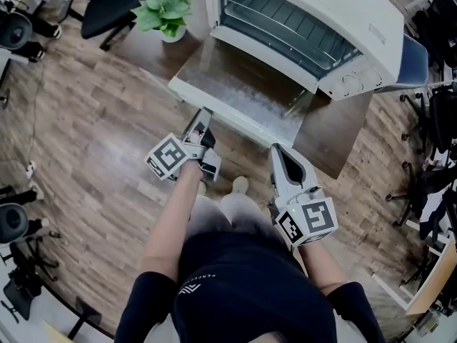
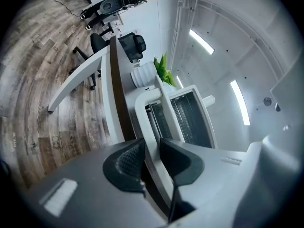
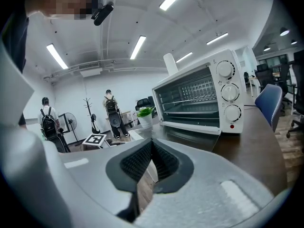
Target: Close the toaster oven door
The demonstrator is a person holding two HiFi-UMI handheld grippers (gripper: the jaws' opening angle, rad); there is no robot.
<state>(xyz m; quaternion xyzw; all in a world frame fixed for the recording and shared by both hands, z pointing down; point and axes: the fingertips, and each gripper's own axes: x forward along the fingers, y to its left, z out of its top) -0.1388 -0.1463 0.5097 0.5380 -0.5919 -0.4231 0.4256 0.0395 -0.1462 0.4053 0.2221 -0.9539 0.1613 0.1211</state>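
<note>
A white toaster oven (image 1: pixel 343 20) stands on a dark wooden table (image 1: pixel 335 131). Its glass door (image 1: pixel 243 84) hangs open, lying flat toward me. My left gripper (image 1: pixel 202 123) is at the door's front edge, and in the left gripper view its jaws (image 2: pixel 151 151) are shut on the white door handle (image 2: pixel 159 113), which runs between the pads. My right gripper (image 1: pixel 280 152) hovers just off the door's right front corner. It is shut (image 3: pixel 152 151) with nothing between its pads. In the right gripper view the oven (image 3: pixel 209 99) and its lowered door (image 3: pixel 190 134) lie ahead.
A potted green plant (image 1: pixel 166 11) sits on the table left of the oven. A blue chair (image 1: pixel 414 59) stands at the right and a black office chair (image 1: pixel 107 6) at the upper left. Two people (image 3: pixel 111 110) stand far back in the room. Wood floor lies below.
</note>
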